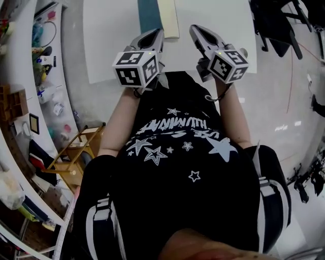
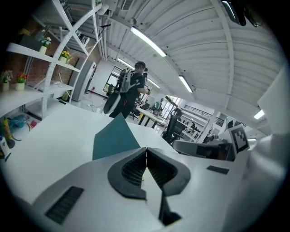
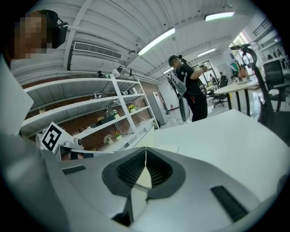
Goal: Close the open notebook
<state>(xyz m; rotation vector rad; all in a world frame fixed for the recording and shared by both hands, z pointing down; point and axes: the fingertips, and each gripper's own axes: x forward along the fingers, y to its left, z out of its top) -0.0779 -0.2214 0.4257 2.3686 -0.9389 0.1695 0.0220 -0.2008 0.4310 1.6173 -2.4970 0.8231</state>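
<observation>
The notebook lies at the far edge of the white table. Its teal cover is on the left and a cream page on the right. My left gripper is shut and holds nothing; its tips hover just short of the teal cover. My right gripper is also shut and holds nothing, a little right of the cream page. In the left gripper view the left gripper points over the table at the teal cover. In the right gripper view the right gripper has its jaws pressed together.
White shelves with small items run along the left, and a wooden stool stands beside the person's leg. A black chair is at the far right. Another person stands in the distance among desks and office chairs.
</observation>
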